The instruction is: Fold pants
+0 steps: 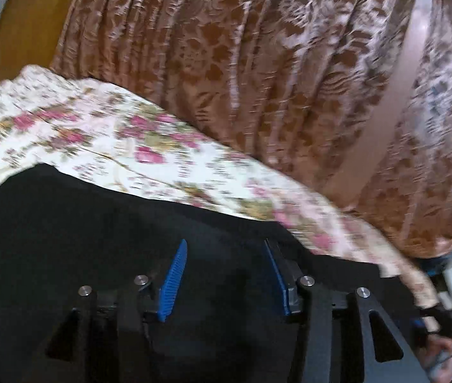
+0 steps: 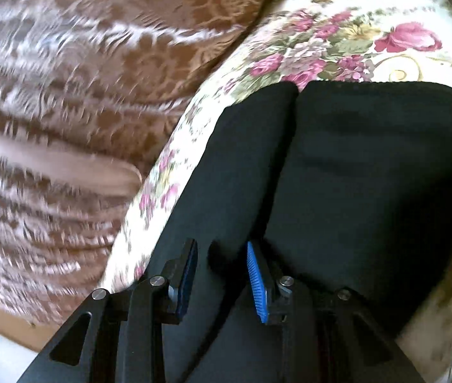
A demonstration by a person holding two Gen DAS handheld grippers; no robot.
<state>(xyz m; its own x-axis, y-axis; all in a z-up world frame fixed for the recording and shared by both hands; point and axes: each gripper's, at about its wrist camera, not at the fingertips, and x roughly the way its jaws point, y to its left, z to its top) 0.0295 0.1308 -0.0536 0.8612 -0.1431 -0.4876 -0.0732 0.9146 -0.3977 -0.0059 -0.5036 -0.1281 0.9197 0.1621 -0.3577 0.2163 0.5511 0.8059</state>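
Note:
Black pants (image 1: 98,229) lie spread on a floral-covered surface (image 1: 104,134). In the left wrist view my left gripper (image 1: 226,255) is open just above the black cloth, its blue pads apart with nothing between them. In the right wrist view the pants (image 2: 369,166) lie with both legs side by side, their ends toward the far edge, a seam (image 2: 292,121) between them. My right gripper (image 2: 222,252) is open over the left leg near that seam, with a small fold of black cloth rising between the pads.
A brown and pink patterned curtain (image 1: 257,79) hangs close behind the floral surface and shows at the left in the right wrist view (image 2: 82,95). A wooden panel (image 1: 25,32) stands at the far left. The floral surface's edge (image 2: 149,198) runs beside the pants.

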